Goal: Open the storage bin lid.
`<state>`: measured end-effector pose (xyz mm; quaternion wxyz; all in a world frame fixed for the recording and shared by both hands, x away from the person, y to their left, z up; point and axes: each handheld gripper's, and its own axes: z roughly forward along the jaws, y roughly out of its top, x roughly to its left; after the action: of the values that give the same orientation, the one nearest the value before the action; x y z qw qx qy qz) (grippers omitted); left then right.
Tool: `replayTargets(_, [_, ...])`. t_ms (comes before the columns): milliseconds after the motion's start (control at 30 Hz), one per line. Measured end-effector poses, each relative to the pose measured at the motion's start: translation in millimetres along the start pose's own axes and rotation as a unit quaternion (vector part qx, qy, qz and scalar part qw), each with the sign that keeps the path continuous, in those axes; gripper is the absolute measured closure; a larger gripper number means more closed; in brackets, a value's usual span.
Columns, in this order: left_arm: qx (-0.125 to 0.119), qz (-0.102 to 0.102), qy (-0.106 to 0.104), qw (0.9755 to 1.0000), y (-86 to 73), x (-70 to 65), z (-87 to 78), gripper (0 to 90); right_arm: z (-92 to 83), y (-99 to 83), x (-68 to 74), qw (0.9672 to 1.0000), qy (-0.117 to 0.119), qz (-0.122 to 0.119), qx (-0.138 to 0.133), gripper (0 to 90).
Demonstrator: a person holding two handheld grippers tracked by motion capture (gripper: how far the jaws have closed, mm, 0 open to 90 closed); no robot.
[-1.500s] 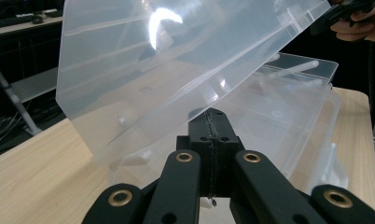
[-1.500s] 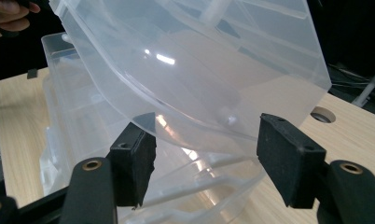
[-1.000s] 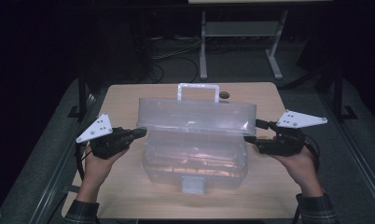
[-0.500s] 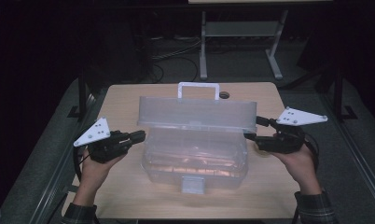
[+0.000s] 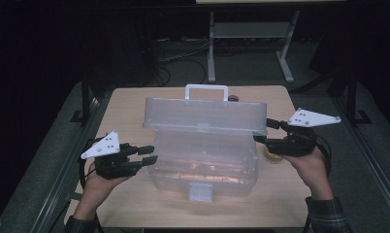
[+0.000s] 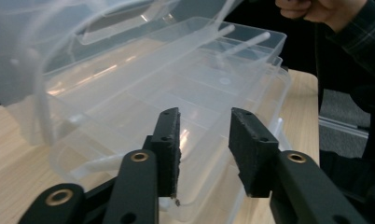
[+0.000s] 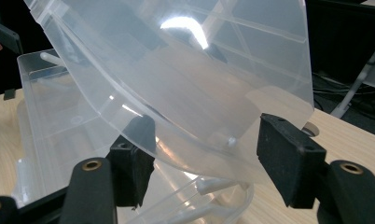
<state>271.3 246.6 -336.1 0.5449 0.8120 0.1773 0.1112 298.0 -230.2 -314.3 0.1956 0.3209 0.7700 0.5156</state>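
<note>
High view: clear plastic toolbox [image 5: 205, 160] mid light wooden worktop [image 5: 135, 104], hinged translucent lid [image 5: 205, 114] raised. Left gripper view: left gripper [image 6: 203, 149] fingers just opened, released, beside box rim. Right gripper view: right gripper [image 7: 209, 158] fingers straddling lid edge, seemingly gripping it.

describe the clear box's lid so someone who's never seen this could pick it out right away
Start at the wooden table, where a clear plastic box sits in the middle between the left gripper and the right gripper. The lid is the raised panel along its far edge. Unlike the open base, it carries a white handle.
</note>
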Motion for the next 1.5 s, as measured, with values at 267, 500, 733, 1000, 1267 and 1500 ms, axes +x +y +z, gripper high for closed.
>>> replayTargets(267, [0.021,0.015,-0.027,0.9993,2.9,-8.2,9.0,50.9,0.6,0.9,-0.7,1.0000,0.000,0.001,0.004,36.7])
replayTargets(500, [0.008,0.019,-0.035,0.9992,6.4,-11.5,6.4,48.0,0.9,1.6,-0.8,1.0000,0.000,0.001,0.005,36.6])
replayTargets(733, [0.009,0.027,-0.050,0.9983,10.8,-19.0,7.4,48.0,1.6,3.7,-2.7,1.0000,0.000,0.003,0.005,36.6])
replayTargets(1000, [0.022,0.035,-0.073,0.9965,10.8,-28.5,15.1,48.2,2.2,6.4,-4.4,1.0000,-0.001,0.004,0.004,36.6])
replayTargets(1267, [0.040,0.037,-0.087,0.9947,5.8,-34.6,28.9,47.9,2.7,7.7,-5.8,1.0000,0.000,0.004,0.005,36.5])
replayTargets(1500, [0.080,0.048,-0.104,0.9901,-2.0,-39.8,50.3,49.8,2.9,7.8,-6.3,1.0000,0.002,0.007,0.006,36.3])
